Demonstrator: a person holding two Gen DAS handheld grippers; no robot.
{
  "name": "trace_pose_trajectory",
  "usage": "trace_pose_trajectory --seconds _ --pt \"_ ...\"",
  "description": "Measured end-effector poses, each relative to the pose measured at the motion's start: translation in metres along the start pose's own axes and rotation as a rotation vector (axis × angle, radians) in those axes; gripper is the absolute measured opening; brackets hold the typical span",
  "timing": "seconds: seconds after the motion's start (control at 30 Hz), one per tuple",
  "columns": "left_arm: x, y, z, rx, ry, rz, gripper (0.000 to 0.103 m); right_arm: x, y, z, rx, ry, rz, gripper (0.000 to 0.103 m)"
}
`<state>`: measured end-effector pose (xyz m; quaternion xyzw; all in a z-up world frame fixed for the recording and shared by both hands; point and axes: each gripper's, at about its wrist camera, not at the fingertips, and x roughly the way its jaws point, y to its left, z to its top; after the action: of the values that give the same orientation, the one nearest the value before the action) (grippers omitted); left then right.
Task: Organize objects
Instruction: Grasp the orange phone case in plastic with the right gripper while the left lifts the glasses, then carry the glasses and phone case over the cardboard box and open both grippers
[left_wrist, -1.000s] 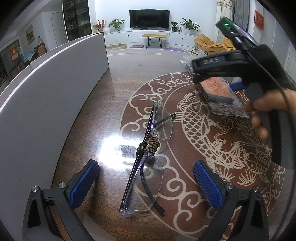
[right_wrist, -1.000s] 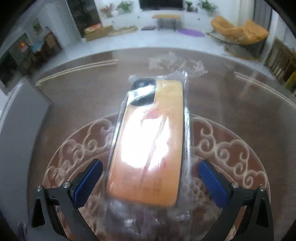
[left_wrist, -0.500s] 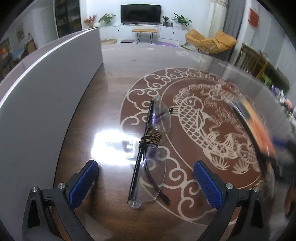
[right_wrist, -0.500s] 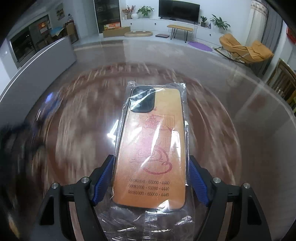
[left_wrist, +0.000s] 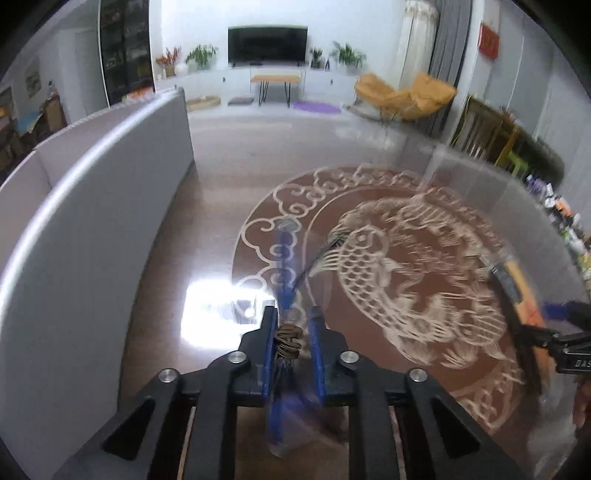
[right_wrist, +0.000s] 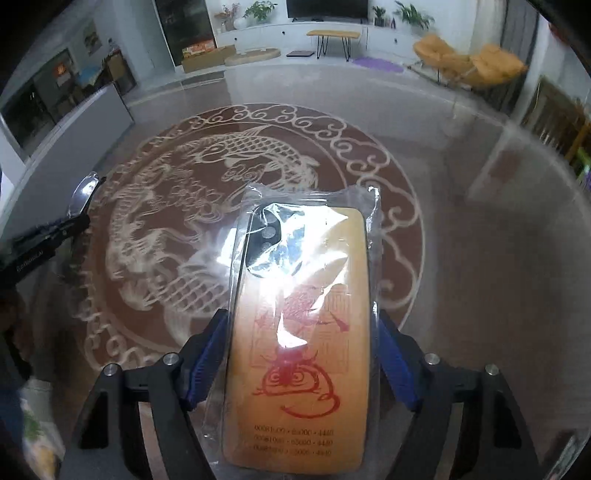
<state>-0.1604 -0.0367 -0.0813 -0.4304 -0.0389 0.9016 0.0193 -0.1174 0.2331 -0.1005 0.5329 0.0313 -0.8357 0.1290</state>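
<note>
My left gripper is shut on a pair of rimless glasses at the bridge, where a brown cord is wound. The glasses are lifted above the table and blurred. My right gripper is shut on an orange phone case in a clear plastic bag, held above the table. The phone case also shows edge-on in the left wrist view, at the far right. The left gripper and one lens of the glasses show at the left of the right wrist view.
The glass table has a round brown carp pattern under it. A grey partition wall runs along the table's left side. Bottles and clutter stand at the far right. A living room lies beyond the table.
My left gripper closed on the glasses at the bridge and lifted them. My right gripper, holding the bagged phone case, swung to the right side of the table.
</note>
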Motion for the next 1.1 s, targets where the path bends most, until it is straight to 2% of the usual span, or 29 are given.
trace_pose_trajectory --seconds 0.1,0.27,0.37,0.47,0.53,0.6,0.67,0.77,0.83,0.9,0.93,0.97,1.03,1.1 --pt "-0.038 -0.004 -0.013 -0.011 -0.075 -0.034 0.015 -0.025 0.007 -0.016 -0.002 -0.020 0.040 0.076" --pt "-0.121 0.016 -0.026 -0.089 -0.206 -0.092 0.015 -0.074 0.038 -0.010 -0.048 -0.097 0.125 0.076" --pt "-0.171 0.038 -0.027 -0.123 -0.268 -0.107 0.015 -0.105 0.080 0.004 -0.073 -0.152 0.205 0.076" --pt "-0.213 0.081 -0.024 -0.147 -0.297 -0.070 0.015 -0.131 0.128 0.021 -0.114 -0.190 0.289 0.076" --pt "-0.227 0.116 -0.022 -0.170 -0.282 -0.011 0.015 -0.146 0.176 0.038 -0.159 -0.212 0.365 0.076" --pt "-0.228 0.150 -0.023 -0.175 -0.251 0.089 0.015 -0.154 0.225 0.051 -0.214 -0.228 0.418 0.076" --pt "-0.219 0.188 -0.027 -0.196 -0.176 0.177 0.015 -0.155 0.285 0.062 -0.281 -0.235 0.468 0.076" --pt "-0.198 0.233 -0.038 -0.230 -0.069 0.274 0.015 -0.142 0.351 0.074 -0.340 -0.214 0.509 0.076" --pt "-0.189 0.253 -0.048 -0.255 -0.018 0.310 0.016 -0.122 0.391 0.078 -0.379 -0.198 0.509 0.076" --pt "-0.185 0.262 -0.055 -0.274 -0.005 0.317 0.022 -0.097 0.424 0.076 -0.400 -0.160 0.512 0.077" --pt "-0.186 0.266 -0.059 -0.283 -0.002 0.330 0.039 -0.084 0.434 0.073 -0.404 -0.132 0.524 0.077" --pt "-0.188 0.265 -0.063 -0.288 -0.004 0.348 0.063 -0.068 0.443 0.072 -0.408 -0.089 0.531 0.078" --pt "-0.189 0.260 -0.072 -0.283 -0.026 0.388 0.083 -0.041 0.456 0.066 -0.411 -0.005 0.507 0.079" --pt "-0.196 0.255 -0.078 -0.269 -0.058 0.415 0.091 -0.035 0.454 0.062 -0.395 -0.004 0.504 0.079"
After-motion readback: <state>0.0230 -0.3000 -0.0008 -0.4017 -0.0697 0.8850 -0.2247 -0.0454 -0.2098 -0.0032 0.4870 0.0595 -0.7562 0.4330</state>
